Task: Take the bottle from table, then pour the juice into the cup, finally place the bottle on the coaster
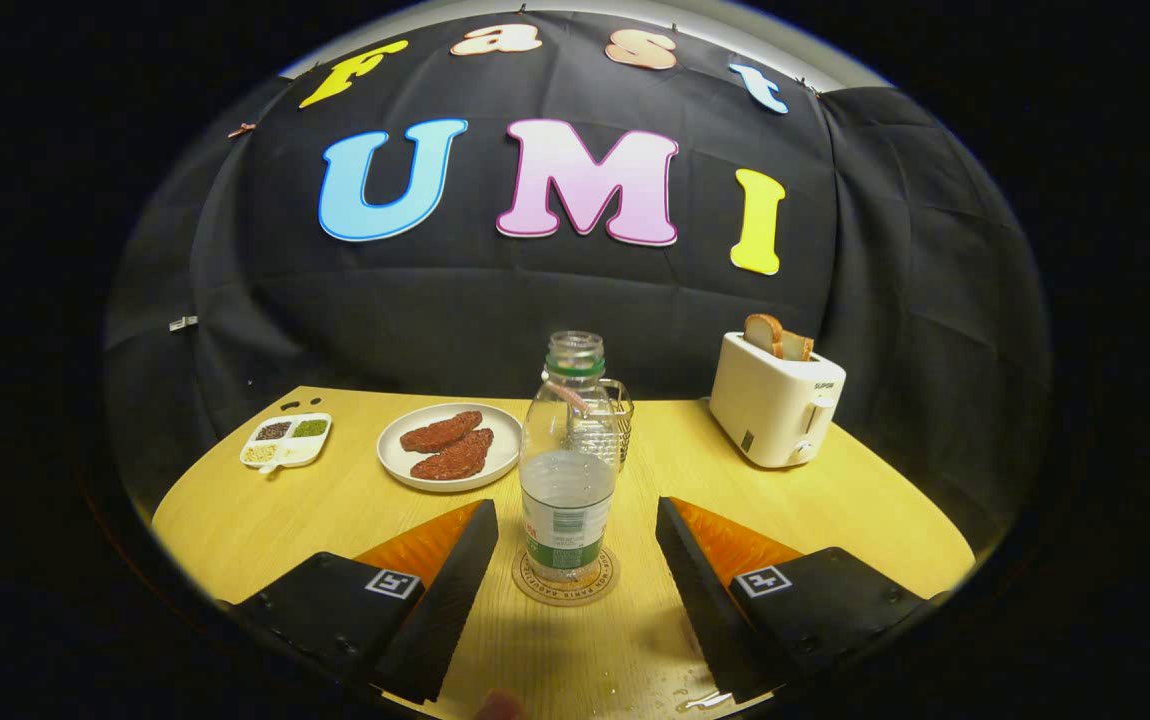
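Note:
A clear plastic bottle [569, 462] with a green neck ring and no cap stands upright on a round cork coaster [565, 583]. It holds a little pale liquid in its lower half. Behind it, partly hidden, is a clear glass cup [616, 417] with a handle. My gripper [575, 520] is open; its two fingers [455, 590] stand wide on either side of the bottle without touching it.
A white plate [450, 447] with two reddish patties lies left of the bottle. Farther left sits a small white tray [286, 441] of seasonings. A white toaster [775, 399] with bread slices stands at the back right. A few drops wet the wooden table [235, 520] near me.

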A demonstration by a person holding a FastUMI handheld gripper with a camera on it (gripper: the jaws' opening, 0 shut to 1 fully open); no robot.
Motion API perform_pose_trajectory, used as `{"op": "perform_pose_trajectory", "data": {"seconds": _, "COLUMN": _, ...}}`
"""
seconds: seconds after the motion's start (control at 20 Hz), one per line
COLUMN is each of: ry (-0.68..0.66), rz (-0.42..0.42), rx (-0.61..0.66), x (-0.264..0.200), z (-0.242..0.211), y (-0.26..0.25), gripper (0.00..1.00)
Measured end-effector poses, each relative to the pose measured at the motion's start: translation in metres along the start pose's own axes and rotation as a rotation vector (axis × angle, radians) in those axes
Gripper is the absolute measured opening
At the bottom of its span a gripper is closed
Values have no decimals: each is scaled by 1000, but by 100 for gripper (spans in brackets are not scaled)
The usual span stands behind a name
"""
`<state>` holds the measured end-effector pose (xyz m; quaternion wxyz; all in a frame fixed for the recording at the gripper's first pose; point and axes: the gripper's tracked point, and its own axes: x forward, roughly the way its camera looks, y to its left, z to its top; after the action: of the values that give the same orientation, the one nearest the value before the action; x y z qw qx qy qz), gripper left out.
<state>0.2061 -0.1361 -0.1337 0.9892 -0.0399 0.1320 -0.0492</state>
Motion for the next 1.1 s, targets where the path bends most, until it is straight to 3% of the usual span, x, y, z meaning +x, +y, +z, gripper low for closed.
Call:
{"op": "perform_pose_trajectory", "data": {"seconds": 0.2, "ry": -59, "rz": 36, "rx": 57, "x": -63, "z": 40, "y": -2, "gripper": 97}}
{"op": "perform_pose_trajectory", "data": {"seconds": 0.65, "ry": -189, "rz": 122, "rx": 49, "x": -184, "z": 113, "y": -11, "gripper": 97}}
{"op": "perform_pose_trajectory", "data": {"seconds": 1.1, "ry": -192, "rz": 162, "rx": 53, "x": -270, "z": 100, "y": 2, "gripper": 97}}
